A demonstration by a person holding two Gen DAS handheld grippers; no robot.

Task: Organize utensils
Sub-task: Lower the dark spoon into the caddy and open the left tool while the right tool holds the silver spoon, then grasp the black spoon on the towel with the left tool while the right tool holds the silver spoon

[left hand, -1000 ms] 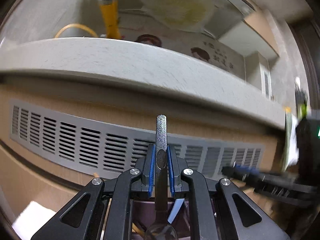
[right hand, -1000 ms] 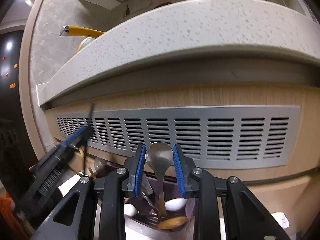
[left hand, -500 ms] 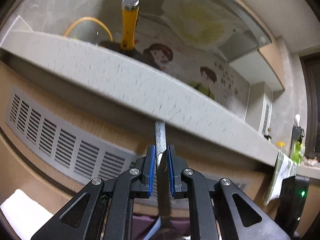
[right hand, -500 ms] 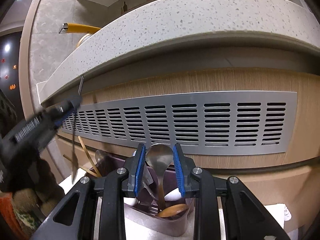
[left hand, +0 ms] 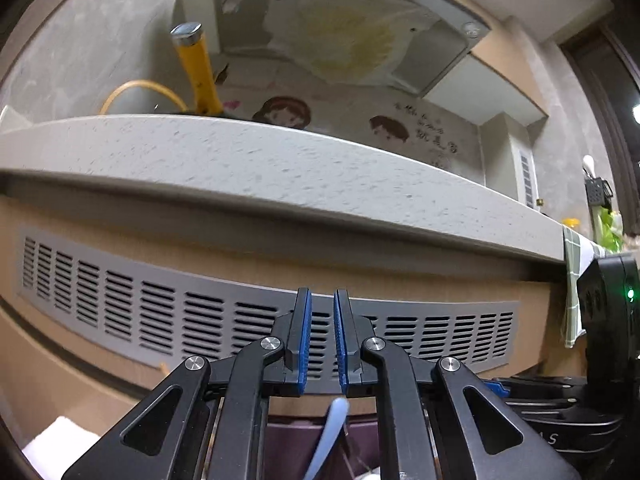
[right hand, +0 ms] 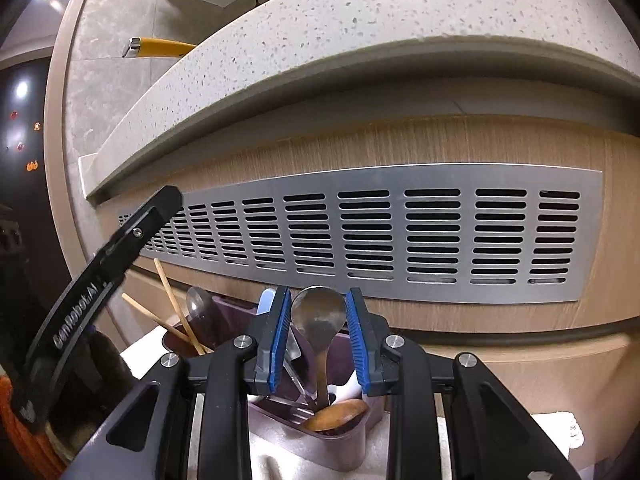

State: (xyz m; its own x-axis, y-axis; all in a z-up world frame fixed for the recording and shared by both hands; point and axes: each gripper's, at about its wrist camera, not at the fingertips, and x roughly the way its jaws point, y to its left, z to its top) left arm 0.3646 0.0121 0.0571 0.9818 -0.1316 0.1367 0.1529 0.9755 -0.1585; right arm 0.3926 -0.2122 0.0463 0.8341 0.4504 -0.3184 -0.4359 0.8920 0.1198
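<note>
Below a speckled stone counter edge (right hand: 360, 52), on a wood-grain panel: grey slotted vent grille (right hand: 400, 236), running wide across both views.

Under the grille, on a white surface: purple utensil caddy (right hand: 340, 444), upright, holding a steel spoon (right hand: 318, 312) bowl-up, a wooden spoon (right hand: 336, 414) low in the front compartment, a second steel spoon (right hand: 200, 304) at the back left, and wooden chopsticks (right hand: 172, 300) leaning leftward out of the rear section. Pale blue handle (left hand: 330, 432) rising from the caddy in the left wrist view, just beneath the fingers.

Right gripper (right hand: 318, 340): level, pointed at the grille, hovering directly over the caddy; blue-padded fingers (right hand: 278, 340) spread wide, flanking the steel spoon's bowl on either side without touching it.

Left gripper (left hand: 320, 340): level, aimed at the grille, above the caddy's left part; blue pads apart by a narrow gap, nothing between them. Same gripper (right hand: 100, 280) visible in the right wrist view as a black body slanting up at far left, beside the chopsticks.

On the counter top: yellow-handled tool (left hand: 198, 72), standing upright.
</note>
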